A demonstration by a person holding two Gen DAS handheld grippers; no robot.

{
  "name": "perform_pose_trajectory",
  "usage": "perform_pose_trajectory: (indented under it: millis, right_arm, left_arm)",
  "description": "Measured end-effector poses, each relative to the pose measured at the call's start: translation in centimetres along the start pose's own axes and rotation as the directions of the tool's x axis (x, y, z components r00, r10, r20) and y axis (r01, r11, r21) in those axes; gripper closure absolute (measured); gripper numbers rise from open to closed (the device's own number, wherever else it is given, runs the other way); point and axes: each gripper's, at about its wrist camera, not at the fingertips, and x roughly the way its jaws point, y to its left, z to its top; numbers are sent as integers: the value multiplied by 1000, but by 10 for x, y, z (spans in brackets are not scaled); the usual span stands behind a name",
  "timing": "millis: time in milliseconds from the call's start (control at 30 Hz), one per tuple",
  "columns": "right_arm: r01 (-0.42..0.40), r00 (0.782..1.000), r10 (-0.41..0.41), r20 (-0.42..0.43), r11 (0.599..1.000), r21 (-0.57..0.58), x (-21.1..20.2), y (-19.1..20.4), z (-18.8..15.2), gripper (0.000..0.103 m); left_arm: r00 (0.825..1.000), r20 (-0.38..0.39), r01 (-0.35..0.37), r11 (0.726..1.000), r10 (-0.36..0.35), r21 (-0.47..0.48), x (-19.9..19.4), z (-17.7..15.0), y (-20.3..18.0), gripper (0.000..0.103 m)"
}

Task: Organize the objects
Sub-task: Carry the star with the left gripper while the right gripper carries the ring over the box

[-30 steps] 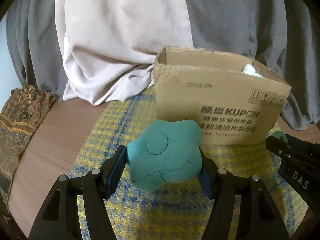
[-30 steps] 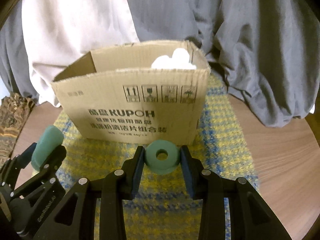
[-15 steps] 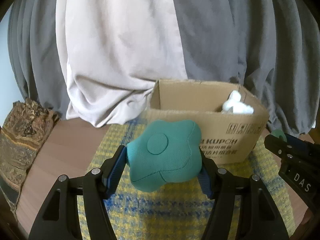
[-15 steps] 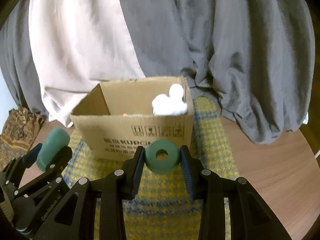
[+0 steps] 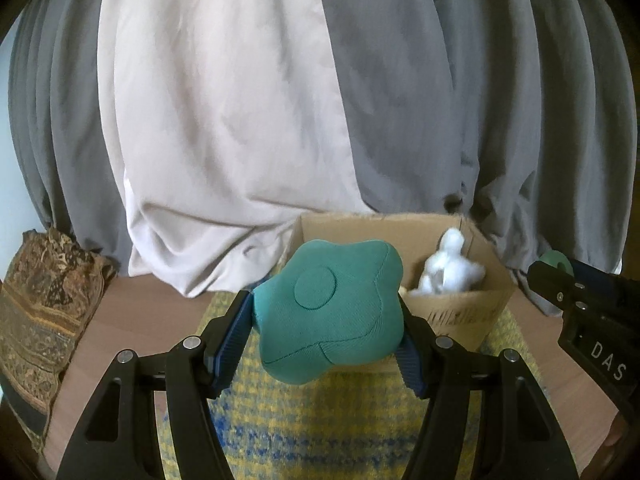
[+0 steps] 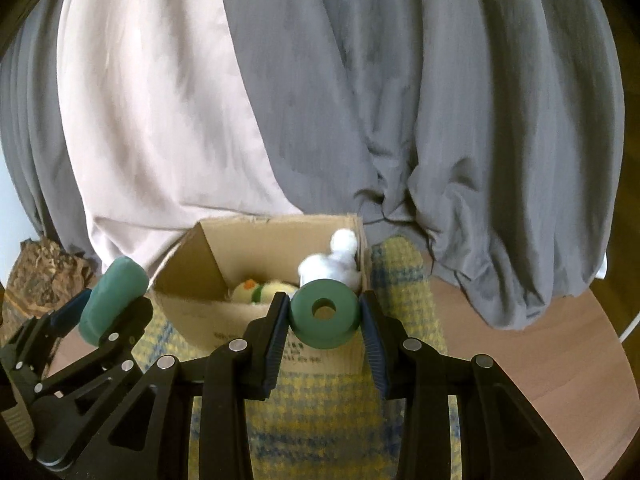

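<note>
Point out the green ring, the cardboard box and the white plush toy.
green ring [image 6: 324, 326]: right wrist view, front face below its hole.
cardboard box [image 6: 188, 276]: right wrist view, inner left wall.
white plush toy [image 5: 450, 270]: left wrist view, its body.

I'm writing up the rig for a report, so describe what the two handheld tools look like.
Both look alike. The left tool and the right tool are matte black frames with triangular cut-outs and silver round screw heads at the pivots. Each has two fingers faced with ribbed dark blue pads. The right tool's side carries white letters "DAS". No cables, hands or sleeves show.
</note>
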Motion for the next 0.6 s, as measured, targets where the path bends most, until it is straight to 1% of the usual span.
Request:
perform_pose_trajectory:
  millis: [300,467,600]
  right_arm:
    - [3,1000,-3,7,1000,6,10,-3,31,67]
    - [0,1000,0,-10,1000,3,26,-2,46,67]
    - [1,999,0,-33,1000,6,43,-1,57,67]
  left_arm:
    - [1000,21,6,1000,-7,13,15,33,-8,38]
    - [1000,2,23,1000,-23,15,32,46,-9,38]
    - [1000,-13,16,1000,-15,24,48,56,-9,38]
